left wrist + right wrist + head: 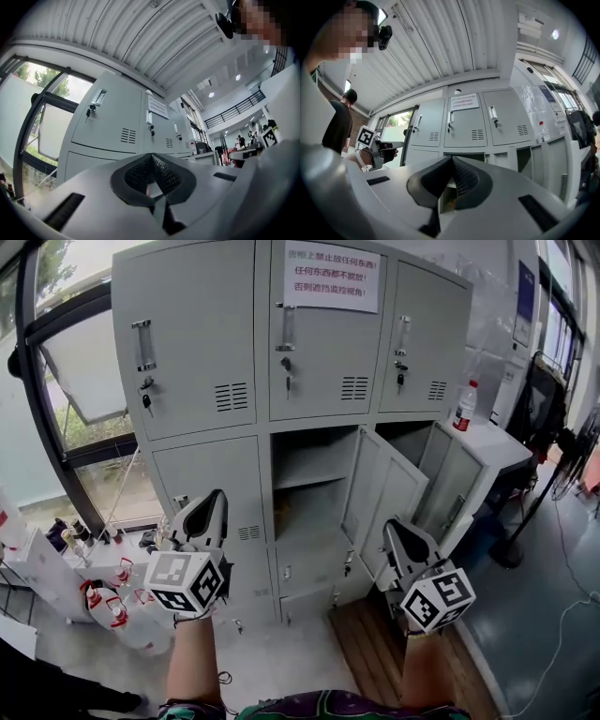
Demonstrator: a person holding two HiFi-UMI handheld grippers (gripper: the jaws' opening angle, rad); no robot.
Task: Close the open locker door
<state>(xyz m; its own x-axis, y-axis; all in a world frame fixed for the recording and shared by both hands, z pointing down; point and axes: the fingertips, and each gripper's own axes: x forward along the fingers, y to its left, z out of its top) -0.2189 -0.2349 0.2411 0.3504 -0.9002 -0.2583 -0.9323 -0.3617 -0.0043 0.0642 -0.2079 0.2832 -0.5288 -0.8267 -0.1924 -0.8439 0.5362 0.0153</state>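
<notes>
A grey locker bank (pixel 281 343) stands in front of me. In its middle row the centre compartment (pixel 309 474) is open, its door (pixel 386 495) swung out to the right. The compartment to its right also has an open door (pixel 452 491). My left gripper (pixel 217 497) is shut and empty, held in front of the closed lower-left door. The right gripper (pixel 392 525), also shut and empty, hangs just below the centre door's edge, apart from it. The left gripper view shows shut pads (pixel 164 173) before closed upper doors (pixel 110 124). The right gripper (pixel 451 160) faces the open compartments.
A paper notice (pixel 332 276) hangs on the top centre door. A bottle (pixel 465 406) stands on a low white cabinet (pixel 497 442) at the right. White jugs with red caps (pixel 112 604) crowd the floor at the left by the window. A person (pixel 341 123) stands far left.
</notes>
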